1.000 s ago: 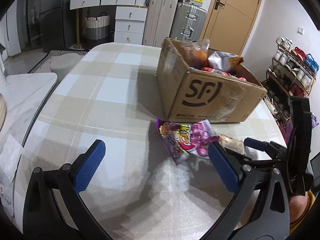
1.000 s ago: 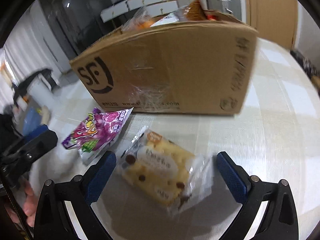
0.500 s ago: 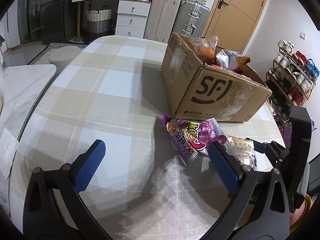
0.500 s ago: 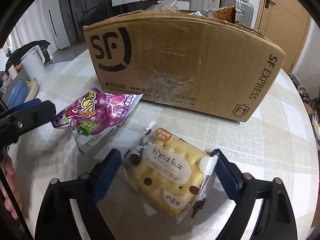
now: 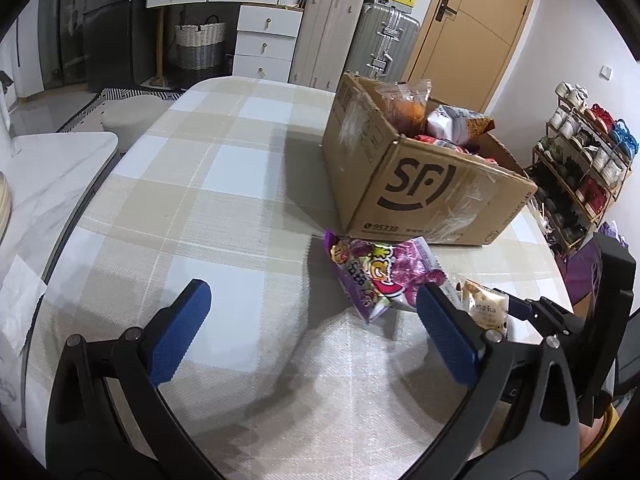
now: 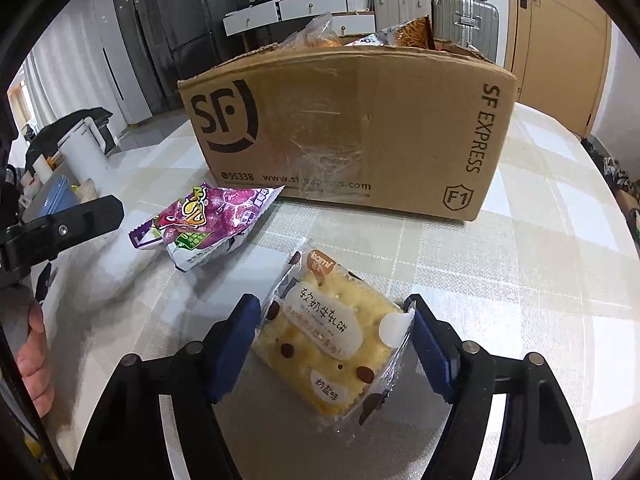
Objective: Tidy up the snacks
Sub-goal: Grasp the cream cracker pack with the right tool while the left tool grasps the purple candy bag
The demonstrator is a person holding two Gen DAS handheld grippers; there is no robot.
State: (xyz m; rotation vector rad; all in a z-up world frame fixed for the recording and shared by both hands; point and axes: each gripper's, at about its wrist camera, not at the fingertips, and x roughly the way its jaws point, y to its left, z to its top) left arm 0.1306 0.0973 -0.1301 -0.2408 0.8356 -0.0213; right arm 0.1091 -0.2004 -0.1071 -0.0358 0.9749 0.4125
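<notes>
**Snacks: right tongs closing round the cracker pack**

Snacks still outside the cardboard box (image 6: 352,128) number two: a clear-wrapped nougat cracker pack (image 6: 328,340) in the lower middle of the right wrist view, and a purple candy bag (image 6: 208,224) to its upper left, lying just in front of the box's printed face. Both rest on the checked tablecloth (image 6: 540,280). More packets already stick up above the box rim at the top of the frame.

The right gripper (image 6: 332,344) has the cracker pack between its blue pads and its jaws are closing. The right-hand pad touches the wrapper's crinkled edge; the left-hand pad sits just beside the other edge, and I cannot tell whether it presses yet. The pack looks flat on the cloth, not lifted.

The left gripper (image 5: 308,332) hangs over bare cloth in the lower half of its own view, jaws wide apart and holding nothing; the purple bag lies just beyond its right-hand pad.

The step in hand, I judge, is picking up the cracker pack. Next comes a firm close on the biscuit rather than the loose film, then a lift clear of the box wall and a release inside. The slippery wrapper could slide out if only its edge is pinched.
</notes>
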